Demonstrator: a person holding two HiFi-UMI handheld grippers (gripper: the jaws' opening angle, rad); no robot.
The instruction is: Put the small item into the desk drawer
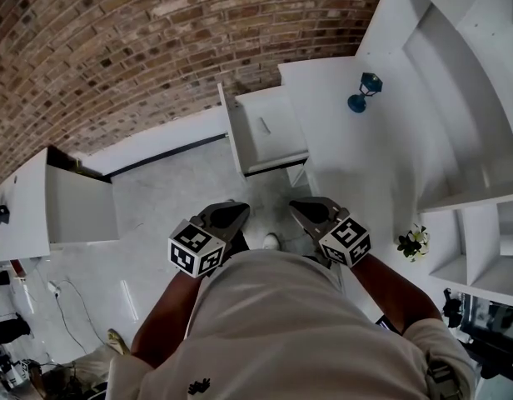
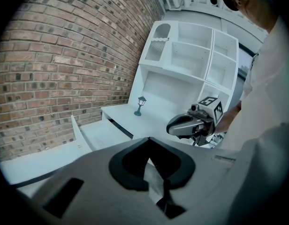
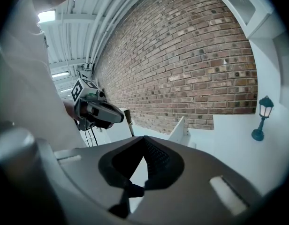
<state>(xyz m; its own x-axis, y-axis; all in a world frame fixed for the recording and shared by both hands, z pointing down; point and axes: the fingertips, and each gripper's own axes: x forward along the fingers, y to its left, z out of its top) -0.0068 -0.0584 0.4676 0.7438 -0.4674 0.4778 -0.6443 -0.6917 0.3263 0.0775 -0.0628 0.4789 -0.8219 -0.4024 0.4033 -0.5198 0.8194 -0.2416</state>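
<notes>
Small teal lantern-shaped figurine (image 1: 365, 92): it stands upright on the white worktop (image 1: 323, 82), ahead of and to the right of the right tongs (image 1: 296, 207), well apart from both tongs and touched by neither. White desk drawer (image 1: 269, 140): it is pulled out from the left edge of the worktop, open at the top, and lies straight ahead of the two tongs, roughly in line with the gap between them; the figurine is outside it, further right on the worktop surface. Left tongs (image 1: 240, 209): the jaws are closed together with nothing between them, the tips pointing forward and somewhat downward, held close in front of the person's torso. Right tongs: the jaws are likewise fully closed on nothing, at the same attitude, just beside the left tongs with a narrow gap between the two. Each tongs carries its marker cube at the rear, next to the holding hand. Red-brown brick wall (image 1: 115, 40): it runs beyond the drawer, ahead of both tongs. White open shelf unit (image 1: 456, 73): it rises at the back of the worktop, to the right of the right tongs and behind the figurine. Small cluster of white flowers with green leaves (image 1: 413, 242): it sits on the same worktop, near the right tongs on their right side.
</notes>
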